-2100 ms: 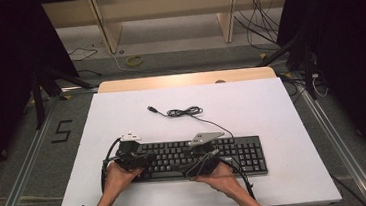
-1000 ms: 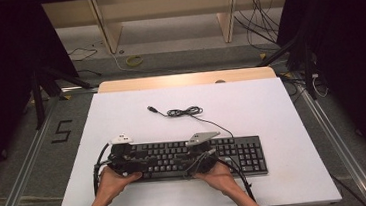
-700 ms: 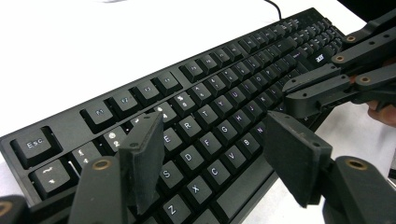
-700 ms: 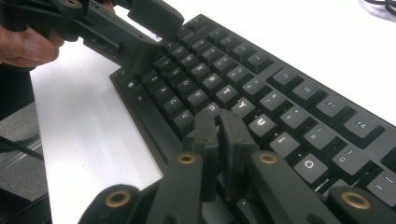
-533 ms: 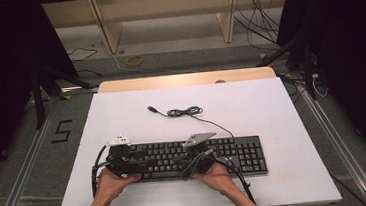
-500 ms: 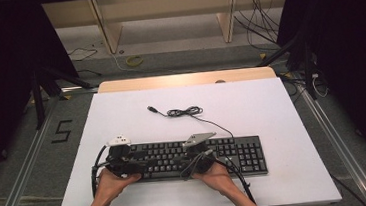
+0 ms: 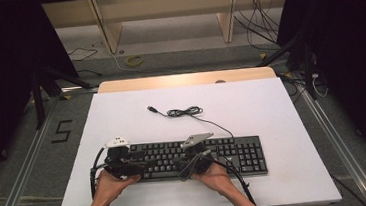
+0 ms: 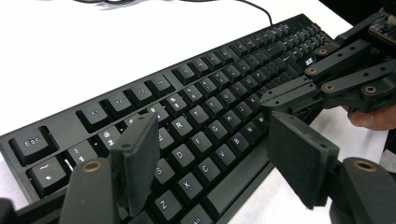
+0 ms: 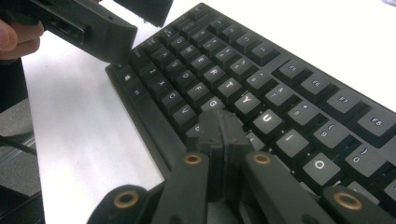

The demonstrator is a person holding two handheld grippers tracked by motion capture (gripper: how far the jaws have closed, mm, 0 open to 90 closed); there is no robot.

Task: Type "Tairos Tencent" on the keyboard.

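Note:
A black keyboard (image 7: 225, 152) lies along the near part of the white table, and its cable (image 7: 187, 111) runs back to a loose plug (image 7: 150, 108). My left gripper (image 7: 139, 168) hovers over the keyboard's left end (image 8: 196, 107). Its jaws (image 8: 215, 158) have just been opening and stand wide, with only keys below them and nothing gripped. My right gripper (image 7: 183, 169) is shut with nothing in it. Its joined tips (image 9: 222, 126) point down at the keys around G and H. It also appears across the keys in the left gripper view (image 8: 280, 98).
The white table top (image 7: 271, 105) has a wooden strip (image 7: 184, 79) along its far edge. The black left gripper body (image 9: 88, 23) hangs near the keyboard's corner in the right gripper view. Metal rails (image 7: 21, 172) run along both table sides.
Since the earliest frame both hands have drawn slightly toward the table's near edge, and the right gripper has shifted a little to the left. Over the last second nothing visibly moves.

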